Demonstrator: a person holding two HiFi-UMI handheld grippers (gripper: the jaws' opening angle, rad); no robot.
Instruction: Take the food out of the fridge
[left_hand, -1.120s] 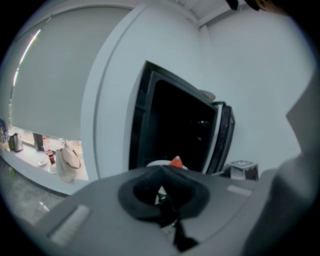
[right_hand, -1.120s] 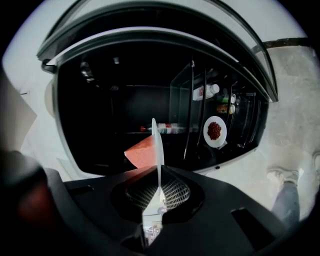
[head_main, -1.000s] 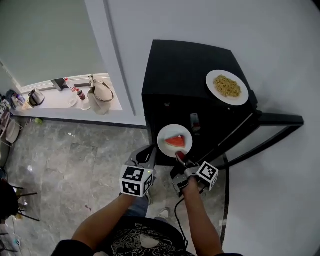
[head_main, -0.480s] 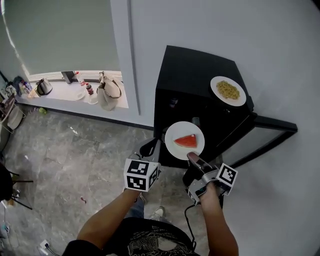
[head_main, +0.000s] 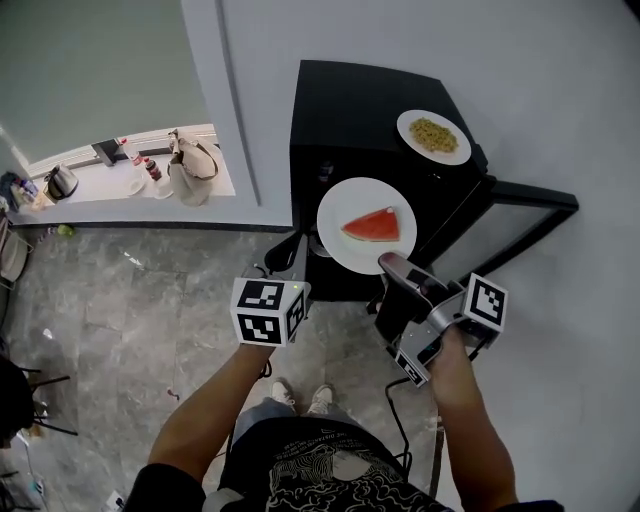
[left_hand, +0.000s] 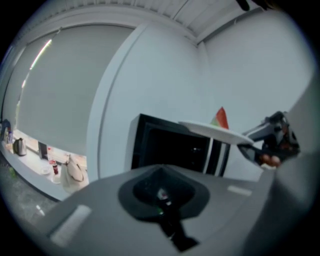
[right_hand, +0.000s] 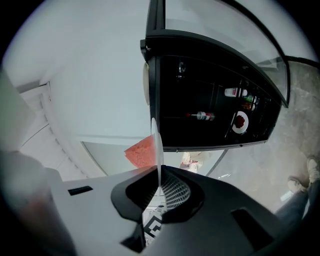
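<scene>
A white plate (head_main: 350, 200) with a red watermelon wedge (head_main: 370, 224) hangs in front of the black fridge (head_main: 340, 110), about level with its top. My right gripper (head_main: 393, 264) is shut on the plate's near rim. In the right gripper view the plate (right_hand: 156, 145) stands edge-on between the jaws of that gripper (right_hand: 160, 182), with the wedge (right_hand: 141, 151) to its left. My left gripper (head_main: 289, 256) is lower left of the plate, shut and empty. The left gripper view shows the plate (left_hand: 215, 131) from the side. A second plate of yellow food (head_main: 433, 136) rests on the fridge top.
The fridge door (head_main: 505, 215) stands open to the right. Inside the fridge are a bottle (right_hand: 202, 116) and a plate of red food (right_hand: 240, 122). A window ledge (head_main: 120, 200) at the left holds a bag (head_main: 190, 168) and a kettle (head_main: 60, 182). Marble floor lies below.
My right gripper has lifted the watermelon plate up from in front of the fridge opening to about its top. The left gripper has also risen a little.
</scene>
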